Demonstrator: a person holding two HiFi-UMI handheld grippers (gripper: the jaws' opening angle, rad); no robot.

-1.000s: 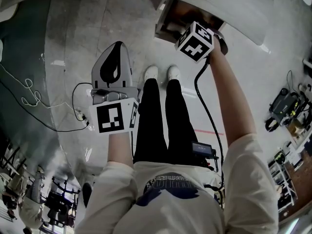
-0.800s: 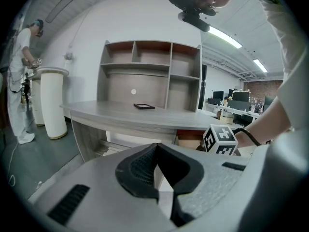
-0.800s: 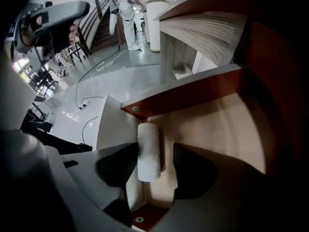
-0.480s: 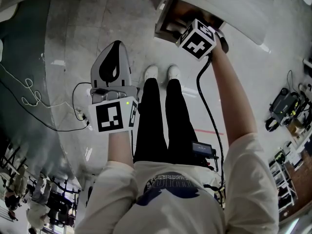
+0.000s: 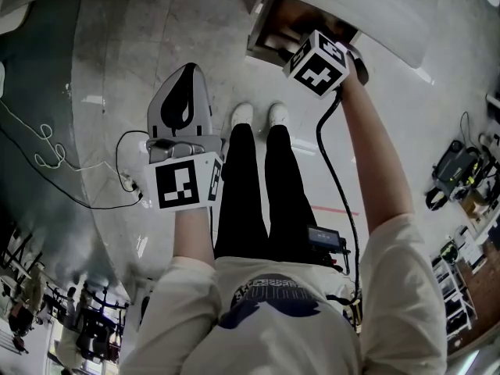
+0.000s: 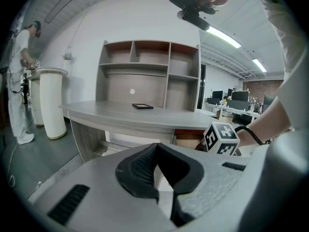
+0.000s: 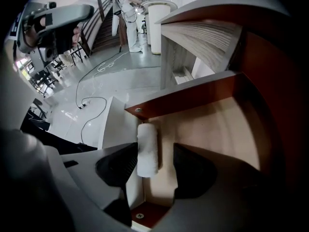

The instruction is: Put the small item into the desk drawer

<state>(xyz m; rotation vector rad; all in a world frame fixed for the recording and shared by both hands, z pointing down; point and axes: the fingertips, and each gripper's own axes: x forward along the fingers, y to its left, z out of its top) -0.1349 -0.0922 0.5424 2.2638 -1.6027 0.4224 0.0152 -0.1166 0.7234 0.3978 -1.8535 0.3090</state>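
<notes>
The small item is a white cylindrical roll (image 7: 147, 149). It shows in the right gripper view just inside the open desk drawer (image 7: 217, 124), close to the drawer's red-brown front wall. My right gripper (image 7: 155, 151) is open around it: the roll lies against the left finger, and a clear gap separates it from the right finger. In the head view, the right gripper's marker cube (image 5: 316, 61) hides those jaws at the drawer (image 5: 277, 22). My left gripper (image 5: 187, 69) hangs over the floor to the left, shut and holding nothing.
The grey desk (image 6: 140, 117) carries a small black frame (image 6: 143, 106), with a shelf unit (image 6: 149, 71) behind it. A white column (image 6: 50, 100) and another person (image 6: 21, 81) stand at far left. A cable (image 5: 47, 155) trails across the floor. The person's white shoes (image 5: 258, 116) are below the drawer.
The right gripper's cube has shifted slightly right and further toward the drawer. The left gripper has barely moved.
</notes>
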